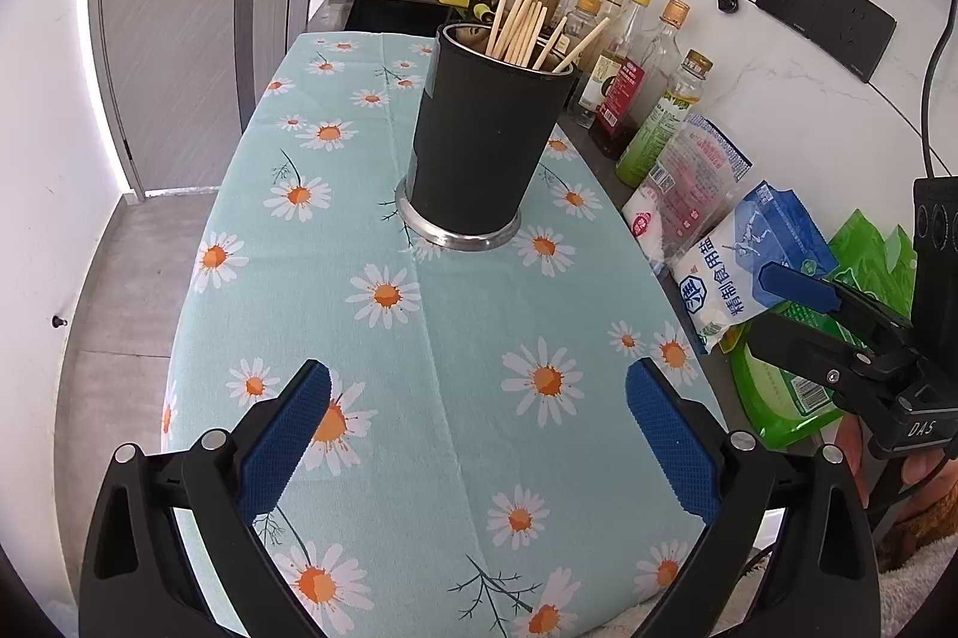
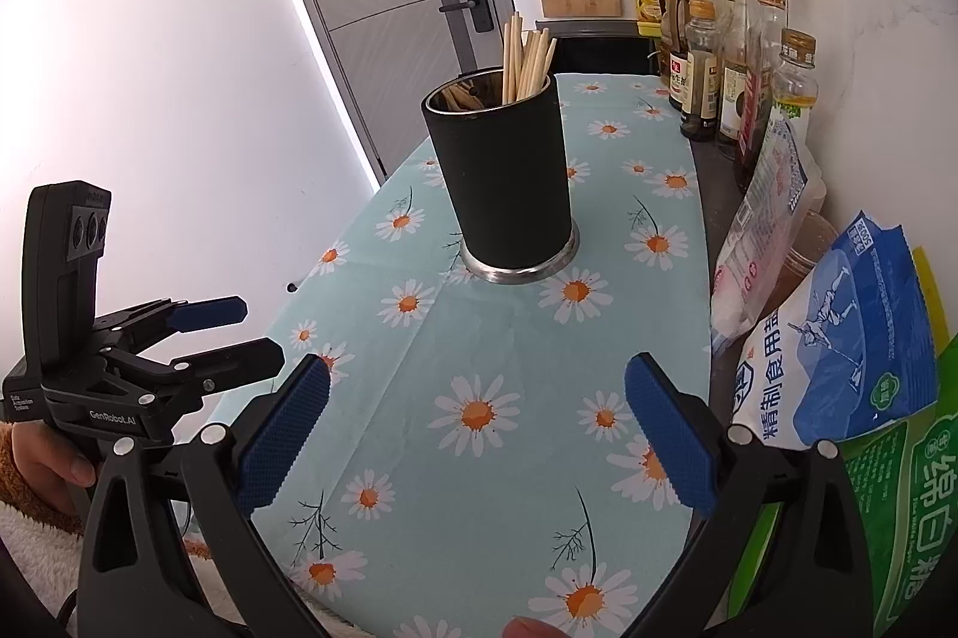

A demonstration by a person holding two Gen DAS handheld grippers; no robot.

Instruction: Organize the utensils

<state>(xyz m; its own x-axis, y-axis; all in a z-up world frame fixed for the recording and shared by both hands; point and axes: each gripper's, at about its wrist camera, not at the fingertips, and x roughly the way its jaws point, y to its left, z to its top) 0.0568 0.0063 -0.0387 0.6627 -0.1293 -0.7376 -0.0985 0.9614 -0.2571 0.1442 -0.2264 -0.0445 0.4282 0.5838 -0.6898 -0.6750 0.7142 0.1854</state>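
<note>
On the counter: daisy tablecloth (image 1: 455, 314), nothing else near the claws
Holder: black utensil holder (image 1: 485, 147) upright mid-cloth, well ahead of both claws
Chopsticks: chopsticks (image 1: 527, 33) standing inside it
Left gripper (image 1: 479, 434): wide apart, empty
Right gripper (image 2: 479, 434): wide apart, empty

The black holder (image 1: 488, 129) hides the chopsticks' (image 1: 521, 30) lower ends; ahead right, bottle (image 2: 748, 57) labels are too small to read.

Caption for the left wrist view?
Open left gripper faces a black holder of chopsticks on a daisy tablecloth.
</note>
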